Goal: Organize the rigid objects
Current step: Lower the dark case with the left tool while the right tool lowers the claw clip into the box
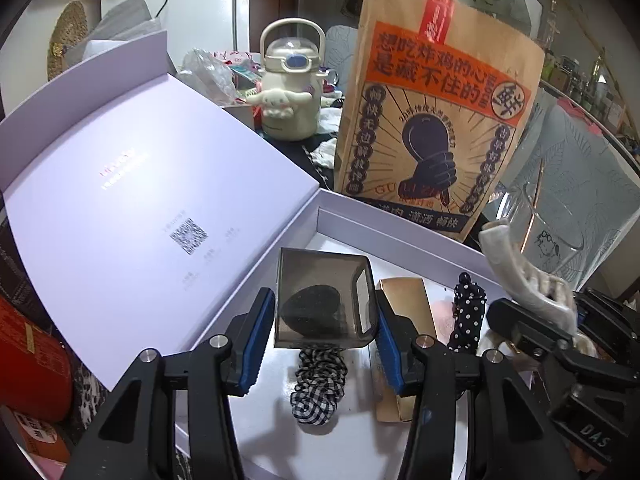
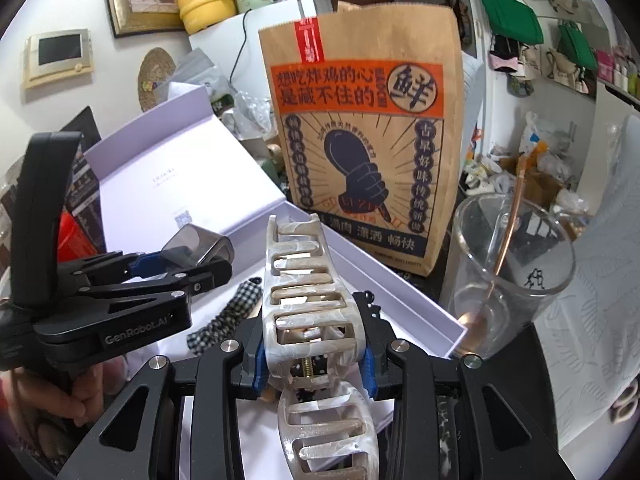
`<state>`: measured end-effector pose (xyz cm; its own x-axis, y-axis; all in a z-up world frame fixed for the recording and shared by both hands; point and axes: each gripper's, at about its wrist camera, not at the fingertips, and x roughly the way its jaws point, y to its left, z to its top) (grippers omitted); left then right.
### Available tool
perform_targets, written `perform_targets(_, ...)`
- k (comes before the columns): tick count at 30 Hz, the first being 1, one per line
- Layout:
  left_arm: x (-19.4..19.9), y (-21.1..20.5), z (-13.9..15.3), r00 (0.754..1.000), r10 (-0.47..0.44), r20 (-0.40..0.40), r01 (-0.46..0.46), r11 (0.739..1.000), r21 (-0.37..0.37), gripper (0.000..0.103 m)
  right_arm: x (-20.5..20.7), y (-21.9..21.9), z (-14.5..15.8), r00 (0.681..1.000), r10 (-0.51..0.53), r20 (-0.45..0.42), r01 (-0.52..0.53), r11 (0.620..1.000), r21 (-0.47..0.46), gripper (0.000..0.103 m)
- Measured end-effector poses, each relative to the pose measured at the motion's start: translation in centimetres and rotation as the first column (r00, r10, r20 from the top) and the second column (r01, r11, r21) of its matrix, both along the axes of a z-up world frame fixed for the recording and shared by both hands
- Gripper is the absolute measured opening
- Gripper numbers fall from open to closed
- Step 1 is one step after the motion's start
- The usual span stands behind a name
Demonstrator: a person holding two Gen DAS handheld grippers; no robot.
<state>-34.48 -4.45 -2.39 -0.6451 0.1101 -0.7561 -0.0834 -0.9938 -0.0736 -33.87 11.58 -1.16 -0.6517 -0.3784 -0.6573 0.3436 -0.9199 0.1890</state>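
Lavender card forms the open box (image 1: 400, 236), whose raised lid (image 1: 132, 184) is seen at the far left of the left wrist view, with a small code square printed on its inner face. Over the white box floor, the left gripper (image 1: 326, 312) is observed with its jaws closed on a smoky translucent case (image 1: 324, 300) in which a dark rounded item is visible; the case is held clear of the floor. Directly under it a black-and-white gingham scrunchie (image 1: 318, 388) is lying in the box. Just to the right, a tan cardboard carton (image 1: 404, 344) is noted on the box floor, and next to it a black polka-dot hair tie (image 1: 468, 316). Further right, the right gripper (image 2: 312, 364) is recorded with its jaws clamped on a marbled beige claw clip (image 2: 308, 280), gripped near its spring hinge and held above the right-hand part of the box, teeth pointing away from the camera. Behind the box a cream bottle with a handle (image 1: 290, 84) is seen, and beside it a printed brown paper bag (image 2: 360, 136) stands upright just behind the box's far wall. At the far right a clear glass (image 2: 508, 276) containing a copper-coloured spoon (image 2: 500, 256) is standing just outside the box corner.
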Motion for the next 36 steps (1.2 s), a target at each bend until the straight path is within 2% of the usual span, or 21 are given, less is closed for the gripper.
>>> perform_targets(3,-0.2,0.2,-0.6,1.000,-0.001,0.011,0.001,1.000,-0.007,0.048,-0.4,-0.1,-0.6,1.000,-0.003,0.023,0.003,1.000,-0.005,0.034)
perform_targets(8,-0.4,1.2,-1.7,0.999,-0.023,0.029,0.024,0.999,-0.041,0.048,-0.4,-1.0,-1.5,1.000,-0.007,0.014,0.006,0.999,0.051,0.034)
perform_targets(13,-0.5,1.6,-2.4,0.998,-0.030,0.050,0.032,0.999,-0.037,0.048,-0.4,-0.7,-1.6,1.000,-0.020,0.012,0.019,0.997,0.070,0.034)
perform_targets(26,-1.4,1.0,-3.6,0.994,0.016,0.105,-0.008,0.997,-0.075,0.048,-0.9,0.4,-3.0,0.995,-0.080,0.062,0.075,0.994,0.083,0.035)
perform_targets(29,-1.9,0.8,-4.6,0.989,0.038,0.146,-0.025,0.995,-0.094,0.048,-0.9,0.2,-3.1,0.995,-0.085,0.060,0.079,0.992,0.097,0.035)
perform_targets(36,-2.0,0.8,-4.4,0.989,0.035,0.143,-0.020,0.995,-0.099,0.048,-1.1,0.0,-3.2,0.994,-0.086,0.066,0.079,0.992,0.095,0.035)
